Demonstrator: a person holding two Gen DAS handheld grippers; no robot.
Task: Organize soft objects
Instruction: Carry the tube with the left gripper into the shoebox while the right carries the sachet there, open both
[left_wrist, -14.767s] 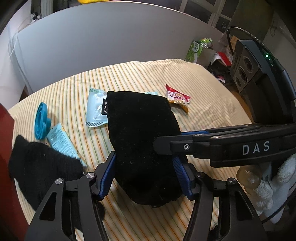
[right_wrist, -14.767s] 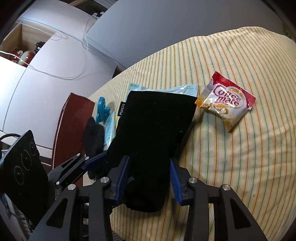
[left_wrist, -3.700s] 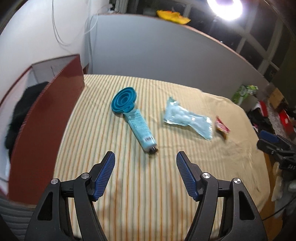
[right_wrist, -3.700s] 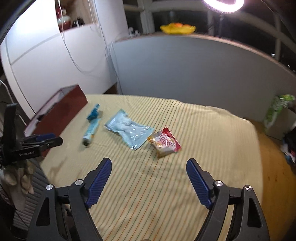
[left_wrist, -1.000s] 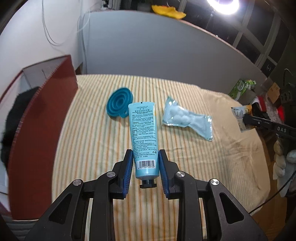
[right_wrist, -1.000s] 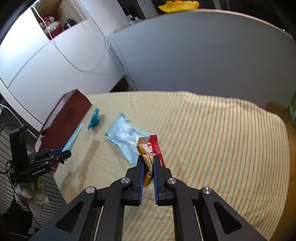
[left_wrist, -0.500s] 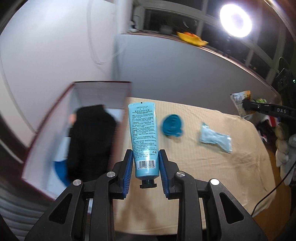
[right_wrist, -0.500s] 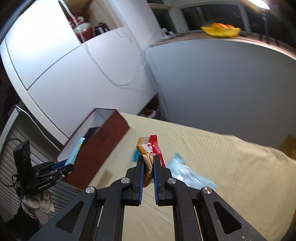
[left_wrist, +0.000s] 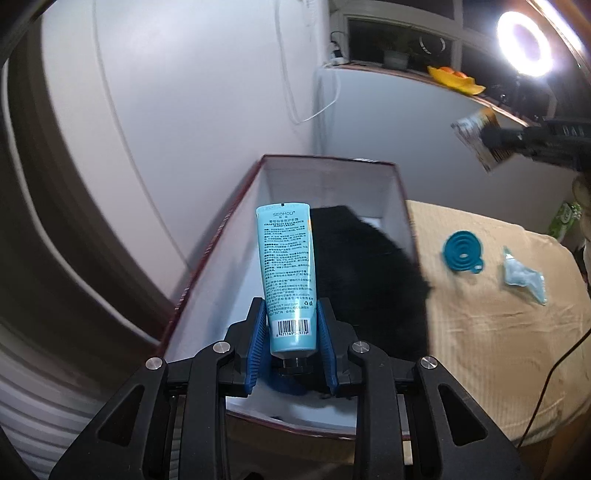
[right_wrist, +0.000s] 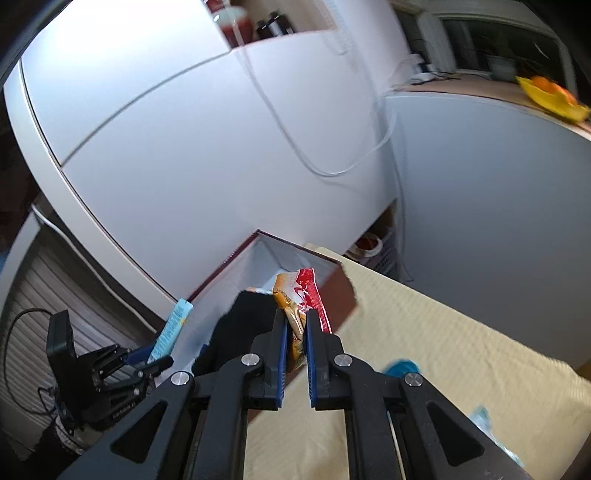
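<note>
- The bench (left_wrist: 491, 354), under a yellow striped cloth, fills my left-wrist view from about 2 to 5 o'clock; in the right-wrist view it runs from centre out to 4 o'clock.
- The dark red box (left_wrist: 207, 254) with a white inside sits at the bench's edge; I see it open-topped from centre toward 12 o'clock in the left view, and at centre in the right view (right_wrist: 236, 258).
- Black soft items (left_wrist: 365, 280) lie inside the box, heaped against its bench-side wall; something blue shows under them at the near end, though I cannot tell what it is.
- My left claw (left_wrist: 291, 332) is clenched on the hand cream tube (left_wrist: 286, 273), gripping it near the cap end, with the tube pointing up and away over the open box.
- My right claw (right_wrist: 295, 332) is clenched on the red and orange snack packet (right_wrist: 301, 295), which stands up between the blue pads above the box's bench-side wall. In the left view the same packet (left_wrist: 476, 136) hangs at 2 o'clock.
- A blue collapsible funnel (left_wrist: 463, 253) lies on the cloth at 3 o'clock, near the box.
- A pale blue plastic pouch (left_wrist: 524, 277) lies just beside the funnel, farther from the box.
</note>
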